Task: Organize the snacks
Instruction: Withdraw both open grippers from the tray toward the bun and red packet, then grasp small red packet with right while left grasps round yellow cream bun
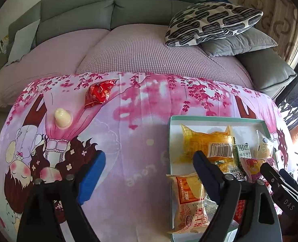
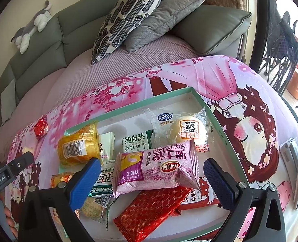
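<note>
Left tongs point(image 1: 149, 164): spread wide, nothing between them, hovering over the pink cartoon-print cloth point(image 1: 128, 133) on the tabletop, at the left edge of the green-rimmed tray point(image 1: 215, 117). Its right finger overlaps the tray's snacks in view.

Right tongs point(image 2: 152, 164): also spread wide, empty, poised above the tray point(image 2: 209, 109), with the purple Daliyuan cake pack point(image 2: 155, 167) lying between the fingers in view. Cannot tell if either finger touches it.

In the tray:
- yellow-wrapped cake with barcode label point(image 2: 78, 149), near the far-left corner
- green-and-white biscuit packet point(image 2: 137, 142), middle, just beside the yellow one
- clear-wrapped steamed cake, Kong brand point(image 2: 187, 131), far right
- purple pack lying on top of others, centre
- red patterned foil packet point(image 2: 151, 211), near edge, partly under the purple pack
- more red and green wrappers underneath, mostly hidden

An orange Daliyuan cake pack point(image 1: 187, 199) sits across the tray's near-left rim, partly overhanging.

Outside the tray, on the cloth:
- red foil snack point(image 1: 99, 94), far left, well apart from the tray
- small cream-coloured jelly cup point(image 1: 61, 118), near the red one, also well apart from the tray

Behind: grey sofa point(image 1: 78, 6) with pink seat cover, black-and-white patterned cushion point(image 1: 211, 23) leaning on a grey cushion point(image 1: 239, 42).
</note>
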The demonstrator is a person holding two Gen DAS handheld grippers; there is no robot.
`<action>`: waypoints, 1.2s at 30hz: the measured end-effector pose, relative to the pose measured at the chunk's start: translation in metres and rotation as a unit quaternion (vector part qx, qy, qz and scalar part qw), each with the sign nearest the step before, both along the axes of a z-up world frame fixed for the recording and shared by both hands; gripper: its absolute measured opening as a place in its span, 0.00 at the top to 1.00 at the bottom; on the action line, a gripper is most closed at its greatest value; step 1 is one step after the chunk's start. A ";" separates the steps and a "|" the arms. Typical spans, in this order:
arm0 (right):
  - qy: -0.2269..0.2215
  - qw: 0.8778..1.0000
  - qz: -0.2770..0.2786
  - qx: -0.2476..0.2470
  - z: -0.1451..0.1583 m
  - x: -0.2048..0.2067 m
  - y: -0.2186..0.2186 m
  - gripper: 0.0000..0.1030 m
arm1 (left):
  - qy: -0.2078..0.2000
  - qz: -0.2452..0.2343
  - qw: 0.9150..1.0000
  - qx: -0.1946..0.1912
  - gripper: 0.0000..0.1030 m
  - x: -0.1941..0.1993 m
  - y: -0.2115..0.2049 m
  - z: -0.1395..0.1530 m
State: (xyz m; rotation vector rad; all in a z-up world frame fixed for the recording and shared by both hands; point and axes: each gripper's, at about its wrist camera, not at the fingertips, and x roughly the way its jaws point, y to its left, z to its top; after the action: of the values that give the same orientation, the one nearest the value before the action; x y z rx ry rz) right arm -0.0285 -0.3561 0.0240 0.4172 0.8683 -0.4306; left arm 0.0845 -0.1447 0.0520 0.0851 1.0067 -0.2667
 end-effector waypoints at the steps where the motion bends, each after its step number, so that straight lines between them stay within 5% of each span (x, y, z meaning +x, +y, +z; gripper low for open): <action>1: 0.000 1.000 0.001 -0.001 0.000 0.000 0.001 0.00 | -0.001 0.004 1.000 0.001 0.09 0.001 0.002 0.000; 13: -0.026 0.999 0.028 0.006 0.021 0.018 0.024 0.00 | -0.003 0.070 0.997 -0.012 0.08 0.025 0.057 0.006; 19: -0.034 0.995 0.092 0.004 0.040 0.064 0.071 0.00 | 0.007 0.158 0.987 -0.024 0.08 0.062 0.127 0.001; 25: -0.059 0.984 0.154 0.064 0.059 0.134 0.122 0.00 | 0.023 0.171 0.985 -0.010 0.08 0.093 0.170 -0.012; 36: 0.023 0.966 0.191 0.175 -0.008 0.255 0.181 0.03 | 0.057 0.124 0.991 0.006 0.08 0.128 0.178 -0.043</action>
State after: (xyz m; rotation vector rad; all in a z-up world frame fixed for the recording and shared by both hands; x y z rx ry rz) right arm 0.2263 -0.1754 0.0160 0.5521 1.0480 0.0732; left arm 0.2125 0.0331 0.0087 -0.0457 1.1200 -0.0378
